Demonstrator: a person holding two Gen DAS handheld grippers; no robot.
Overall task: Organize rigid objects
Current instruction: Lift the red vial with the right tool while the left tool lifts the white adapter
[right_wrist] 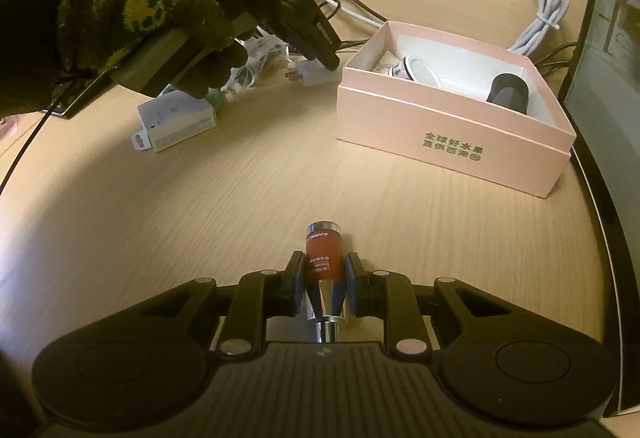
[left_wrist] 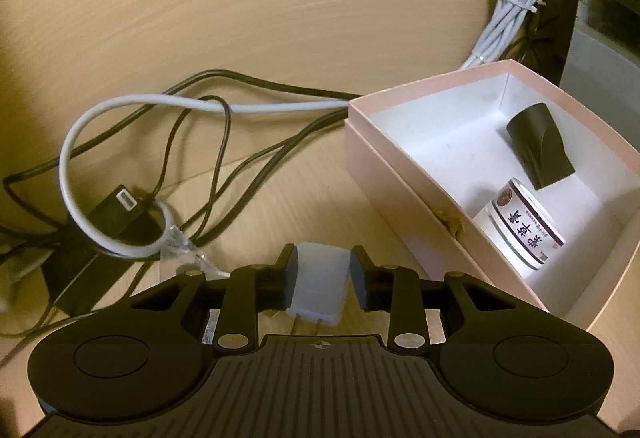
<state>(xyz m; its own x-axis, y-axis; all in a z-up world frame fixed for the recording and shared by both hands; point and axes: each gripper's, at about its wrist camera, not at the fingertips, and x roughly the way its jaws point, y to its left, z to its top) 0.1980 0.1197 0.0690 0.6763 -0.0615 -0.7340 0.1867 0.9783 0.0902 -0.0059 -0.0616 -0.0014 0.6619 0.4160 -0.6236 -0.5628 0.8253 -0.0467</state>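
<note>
L wrist view: left gripper (left_wrist: 322, 274) part open around a white charger plug (left_wrist: 318, 284) lying on the table (left_wrist: 240, 18); L pad looks to touch it, R pad stands just clear, so no real grip. Only this view shows the black adapter (left_wrist: 116, 216) w/ looped white cable (left_wrist: 100, 174) at left, plus the label on the white jar (left_wrist: 520, 224) inside the pink box (left_wrist: 400, 174) (a dark cap-like piece (left_wrist: 540, 144) lies beside the jar).

R wrist view: right gripper (right_wrist: 322, 280) clamped on a red lip serum tube (right_wrist: 324, 262), near side of the table, well apart from the box. Only here: gloved hand (right_wrist: 140, 18) on the left tool, a white carton (right_wrist: 176, 124), green print on the box front.
</note>
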